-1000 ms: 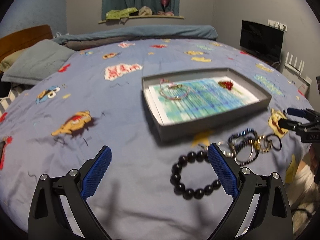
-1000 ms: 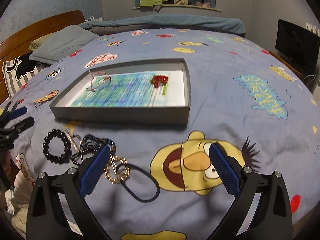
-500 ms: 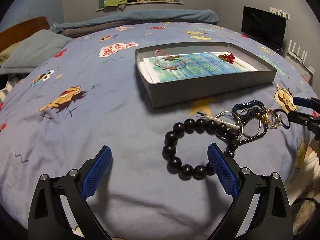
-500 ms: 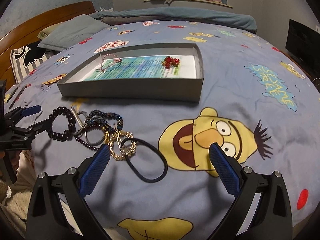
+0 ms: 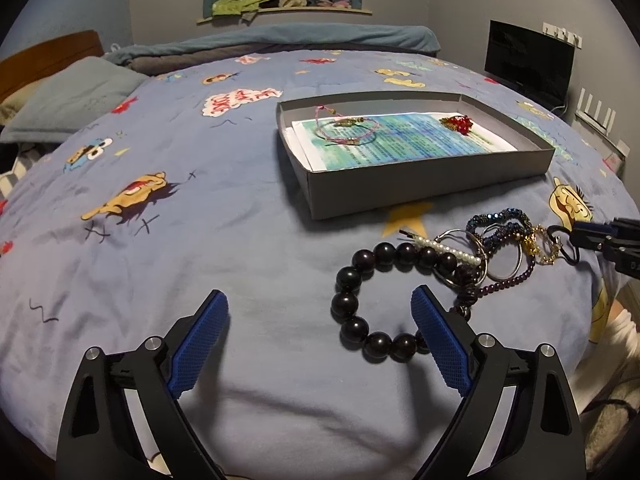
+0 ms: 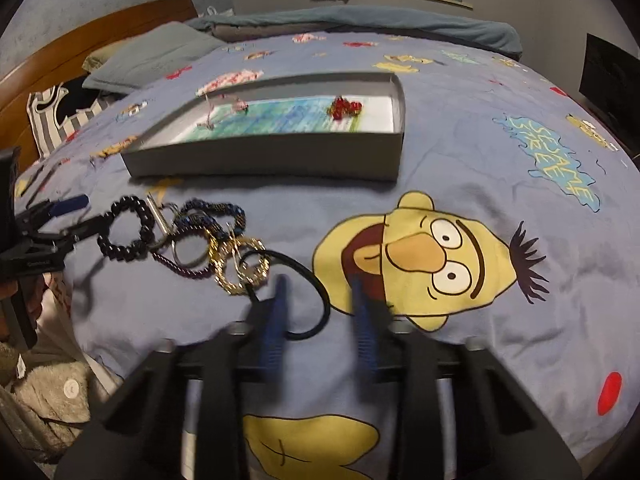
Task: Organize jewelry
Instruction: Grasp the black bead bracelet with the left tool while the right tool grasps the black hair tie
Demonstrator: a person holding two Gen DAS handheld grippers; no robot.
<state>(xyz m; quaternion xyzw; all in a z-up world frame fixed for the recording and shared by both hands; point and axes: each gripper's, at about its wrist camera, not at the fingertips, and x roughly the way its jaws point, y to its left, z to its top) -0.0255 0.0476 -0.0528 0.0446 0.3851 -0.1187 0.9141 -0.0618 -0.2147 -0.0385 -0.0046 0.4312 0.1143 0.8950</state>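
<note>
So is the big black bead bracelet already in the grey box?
No, the black bead bracelet lies on the blue bedspread in front of the grey box, beside the left gripper.

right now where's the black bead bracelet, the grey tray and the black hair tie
black bead bracelet [image 5: 347, 279]: left wrist view, a bead on its left side.
grey tray [image 5: 424, 184]: left wrist view, its near outer wall.
black hair tie [image 6: 322, 297]: right wrist view, its right arc.

Dim indoor light; soft shadows fall under the grey tray [image 5: 424, 184]. Fisheye bending darkens all corners. The right view is motion-blurred, most at the right claw [image 6: 320, 312] low in frame.
</note>
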